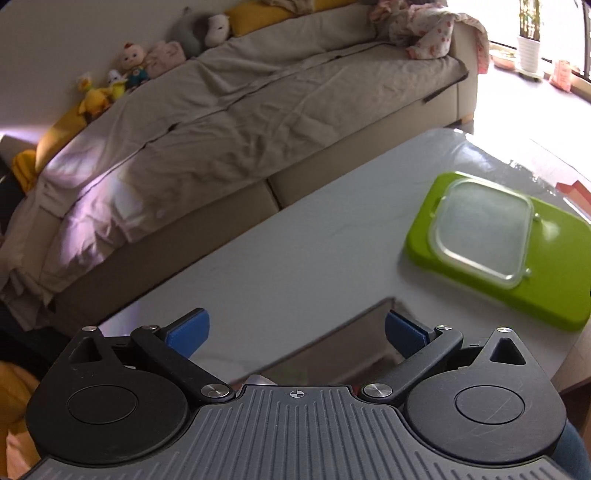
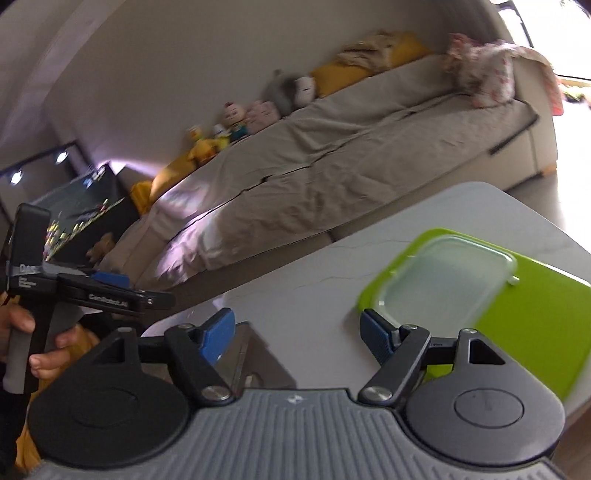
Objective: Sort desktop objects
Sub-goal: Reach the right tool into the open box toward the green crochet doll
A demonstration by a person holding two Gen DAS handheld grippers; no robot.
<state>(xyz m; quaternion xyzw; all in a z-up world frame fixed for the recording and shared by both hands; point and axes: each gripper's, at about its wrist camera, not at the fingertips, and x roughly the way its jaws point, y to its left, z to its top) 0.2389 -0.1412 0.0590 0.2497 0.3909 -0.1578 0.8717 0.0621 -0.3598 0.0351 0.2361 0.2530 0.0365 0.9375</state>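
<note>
A clear plastic container lid lies on a lime-green cutting board at the right of the grey table. My left gripper is open and empty, held over the table's near edge, left of the board. In the right wrist view the lid and board lie just ahead and right. My right gripper is open and empty, its right finger near the board's near-left corner. The left gripper shows at the left of that view, held by a hand.
A long beige sofa with stuffed toys and a floral blanket runs behind the table. A red object lies at the table's far right edge. A dark box stands left of the sofa.
</note>
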